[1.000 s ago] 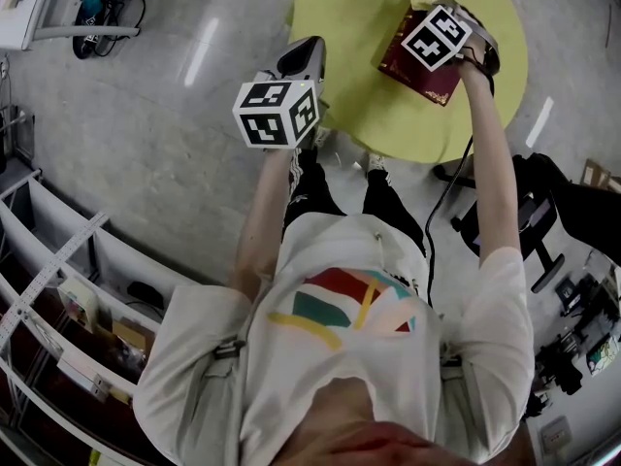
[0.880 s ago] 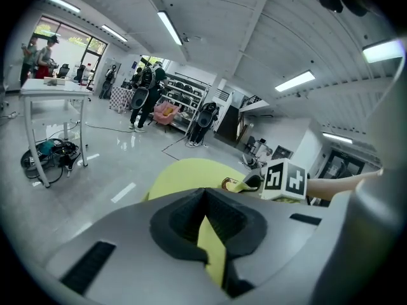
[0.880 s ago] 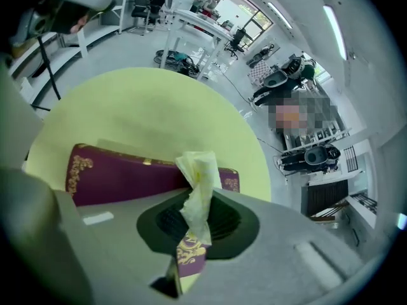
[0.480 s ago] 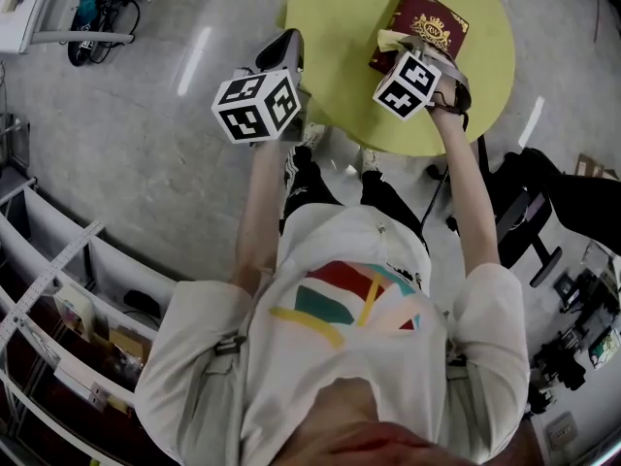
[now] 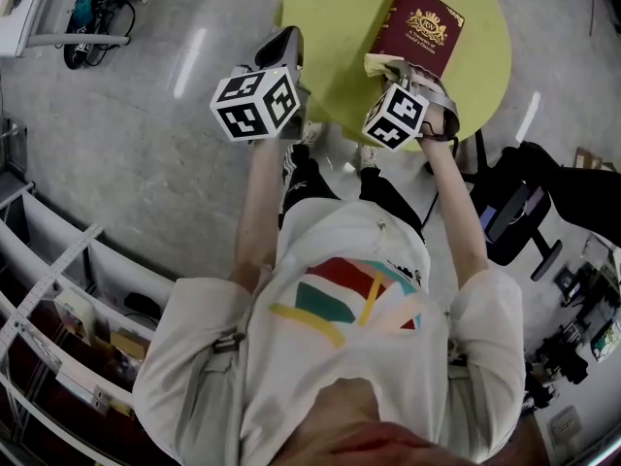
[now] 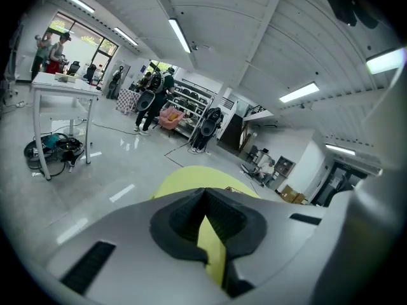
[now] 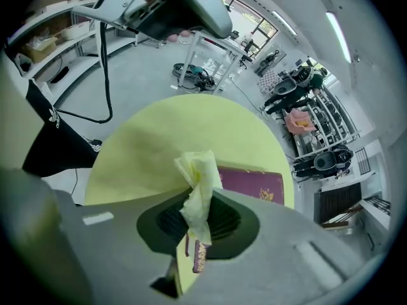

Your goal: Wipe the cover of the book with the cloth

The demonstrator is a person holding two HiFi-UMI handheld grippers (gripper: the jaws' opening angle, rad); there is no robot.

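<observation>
One gold crest [image 5: 427, 25] on maroon book [image 5: 406, 51], lettering unreadable

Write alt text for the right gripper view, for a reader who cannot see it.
The right gripper, jaws shut on a crumpled pale yellow cloth, points down at a round yellow-green table. A maroon book with a gold emblem lies on the table just beyond the cloth.

No words legible for you. On book [image 5: 419, 27] cover: gold crest, gold lettering too small to read. Black garment [image 7: 49, 151], near left: white trefoil logo.
</observation>
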